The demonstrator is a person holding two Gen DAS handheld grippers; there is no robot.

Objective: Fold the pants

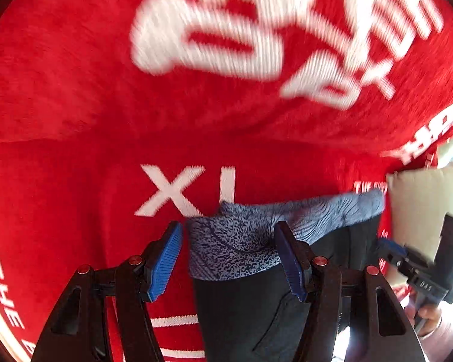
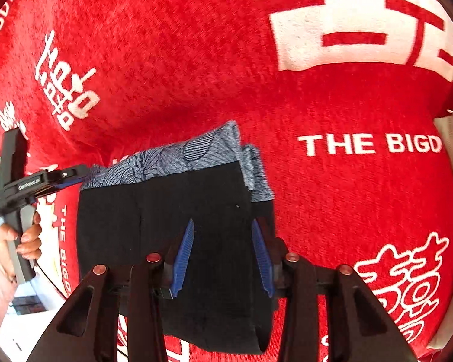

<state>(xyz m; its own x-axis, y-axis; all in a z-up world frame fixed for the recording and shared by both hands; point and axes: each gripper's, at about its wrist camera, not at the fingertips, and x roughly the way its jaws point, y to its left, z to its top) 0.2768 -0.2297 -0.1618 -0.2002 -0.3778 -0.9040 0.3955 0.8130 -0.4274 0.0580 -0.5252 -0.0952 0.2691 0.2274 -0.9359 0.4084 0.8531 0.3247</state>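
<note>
Two views are showing us the same folded pants (image 1: 256, 286) lying on a red cloth (image 1: 75, 90) printed with white lettering. From the left wrist, we are looking down past the left gripper (image 1: 229, 259), its blue pads spread apart with nothing pinched — the blue patterned band of the pants is sitting between and beyond them, and the dark fabric is running down under the right-hand finger. Off to the right, the right gripper (image 1: 389, 249) is hanging beside a pale cushion (image 1: 422, 199).

From the right wrist, we are seeing the right gripper (image 2: 223, 253) hovering over the dark pants (image 2: 166, 211), its pads parted and gripping nothing — whether they are brushing the fabric we cannot tell. At the left, a hand (image 2: 27, 241) is holding the left gripper (image 2: 75, 175), whose tip is sitting at the patterned edge.
</note>
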